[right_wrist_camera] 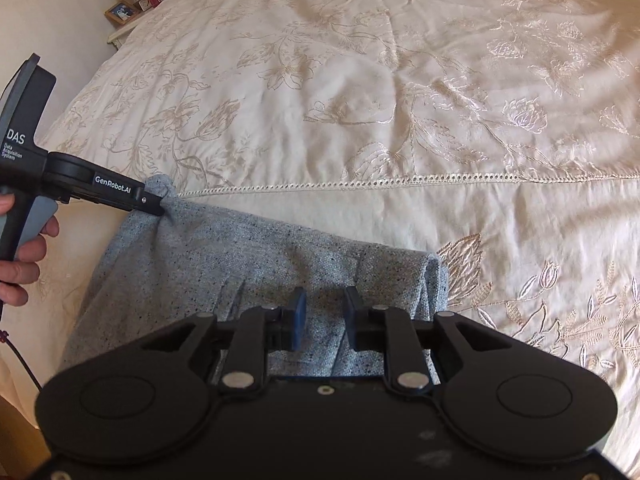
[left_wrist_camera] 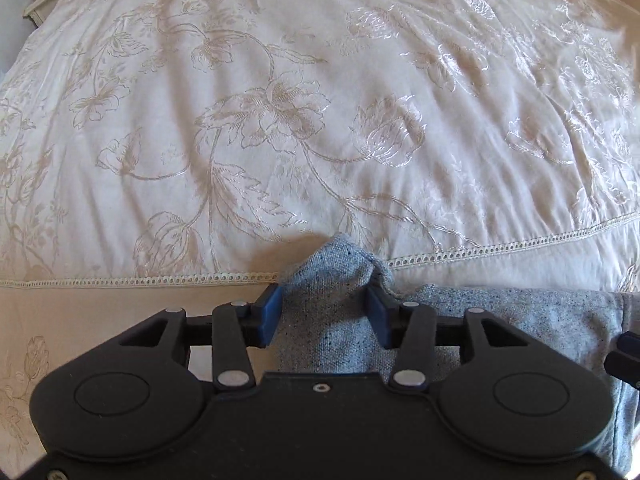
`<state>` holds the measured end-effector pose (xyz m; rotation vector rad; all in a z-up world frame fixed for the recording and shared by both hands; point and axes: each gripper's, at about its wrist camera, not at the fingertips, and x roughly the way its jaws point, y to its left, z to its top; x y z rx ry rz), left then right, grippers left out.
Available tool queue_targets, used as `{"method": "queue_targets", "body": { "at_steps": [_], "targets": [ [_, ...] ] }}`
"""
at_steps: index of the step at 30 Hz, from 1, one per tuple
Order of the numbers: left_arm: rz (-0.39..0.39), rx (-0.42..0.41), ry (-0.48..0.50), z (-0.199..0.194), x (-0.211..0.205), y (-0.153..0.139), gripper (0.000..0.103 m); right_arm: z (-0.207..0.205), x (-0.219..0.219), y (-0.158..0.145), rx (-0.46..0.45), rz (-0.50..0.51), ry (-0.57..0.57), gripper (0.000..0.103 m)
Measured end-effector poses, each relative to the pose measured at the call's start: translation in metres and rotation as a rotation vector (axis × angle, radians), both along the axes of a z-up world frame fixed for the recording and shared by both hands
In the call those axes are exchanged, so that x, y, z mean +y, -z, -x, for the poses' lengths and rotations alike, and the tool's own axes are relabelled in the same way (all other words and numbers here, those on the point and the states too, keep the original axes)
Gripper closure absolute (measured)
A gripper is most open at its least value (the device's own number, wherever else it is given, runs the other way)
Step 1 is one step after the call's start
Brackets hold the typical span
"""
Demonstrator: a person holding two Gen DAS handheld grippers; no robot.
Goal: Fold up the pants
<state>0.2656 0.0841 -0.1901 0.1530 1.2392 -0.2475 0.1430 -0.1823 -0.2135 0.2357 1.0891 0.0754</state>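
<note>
soft, light grey pants [right_wrist_camera: 248, 264] drape limply; left gripper [left_wrist_camera: 326, 312] pinches the far-left corner, right gripper [right_wrist_camera: 323, 316] jaws straddle cloth, grip unclear

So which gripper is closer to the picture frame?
Left. The left gripper pinches the pants on the frame's side; the right gripper is farther away.

The pants [right_wrist_camera: 248, 264] between my jaws are pale blue-grey, a heathered knit flecked all over with tiny dark specks. My left gripper [left_wrist_camera: 325, 312] and my right gripper [right_wrist_camera: 323, 316] are both matte black, with dark blue pads [left_wrist_camera: 269, 316] and small silver pivot pins. Under the cloth lies a cream bedspread [left_wrist_camera: 320, 120] embroidered with large tan flowers, leaves and trailing stems that shine white where light strikes, crossed by a band of openwork eyelets [right_wrist_camera: 400, 182]. White lettering marks my left gripper's black side.
</note>
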Motion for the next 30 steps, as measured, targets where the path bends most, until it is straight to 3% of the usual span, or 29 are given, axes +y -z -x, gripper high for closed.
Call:
{"method": "queue_targets", "body": {
  "at_steps": [2, 7, 14, 18, 23, 30],
  "targets": [
    [0.034, -0.012, -0.014, 0.016, 0.018, -0.012, 0.047, 0.011, -0.001, -0.01, -0.019, -0.021, 0.004, 0.058],
    [0.044, 0.006, -0.008, 0.062, 0.048, -0.019, 0.039, 0.046, -0.015, -0.019, 0.004, -0.025, 0.062, 0.055],
    [0.021, 0.078, 0.045, 0.104, 0.054, -0.002, 0.037, 0.072, -0.042, 0.008, 0.112, -0.079, 0.171, 0.052],
    [0.003, 0.068, 0.064, 0.102, 0.048, 0.008, 0.029, 0.073, -0.052, 0.028, 0.136, -0.155, 0.205, 0.048],
    [0.046, 0.07, 0.063, 0.085, 0.045, 0.014, 0.014, 0.066, -0.064, 0.051, 0.148, -0.251, 0.197, 0.044],
    [0.095, 0.076, 0.07, 0.075, 0.059, 0.011, 0.011, 0.066, -0.088, 0.058, 0.164, -0.365, 0.177, 0.042]
  ]
}}
